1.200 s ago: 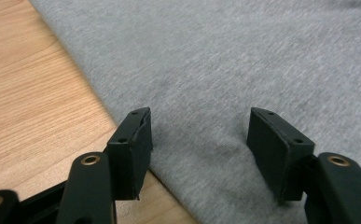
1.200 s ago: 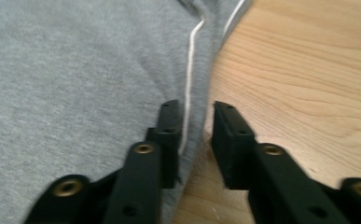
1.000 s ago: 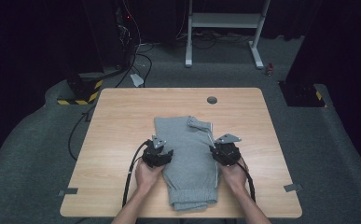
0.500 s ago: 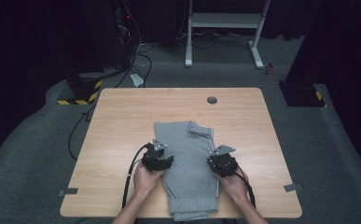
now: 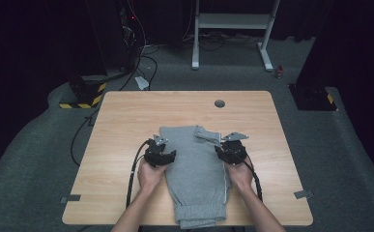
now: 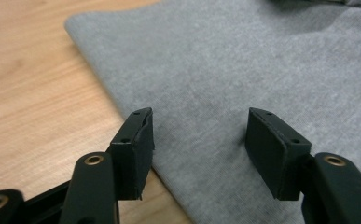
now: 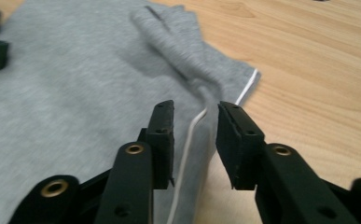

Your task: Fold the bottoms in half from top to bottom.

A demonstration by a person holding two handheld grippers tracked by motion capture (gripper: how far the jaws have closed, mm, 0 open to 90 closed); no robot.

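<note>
Grey sweatpants [image 5: 196, 174] lie folded lengthwise, centre-bottom of high view, cuffs at table [image 5: 126, 116] near edge. Left gripper [image 6: 199, 140] spread wide over left edge; right gripper [image 7: 194, 135] partly open astride right edge, white drawstring [image 7: 187, 140] between jaws. Fabric soft, limp, light; best pinched at side edges.

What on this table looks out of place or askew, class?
Mostly tidy: the folded grey sweatpants lie flat on the light wooden table. One oddity: at the far right corner a small flap of grey fabric sits bunched and skewed over the top, beside the open right gripper.
</note>
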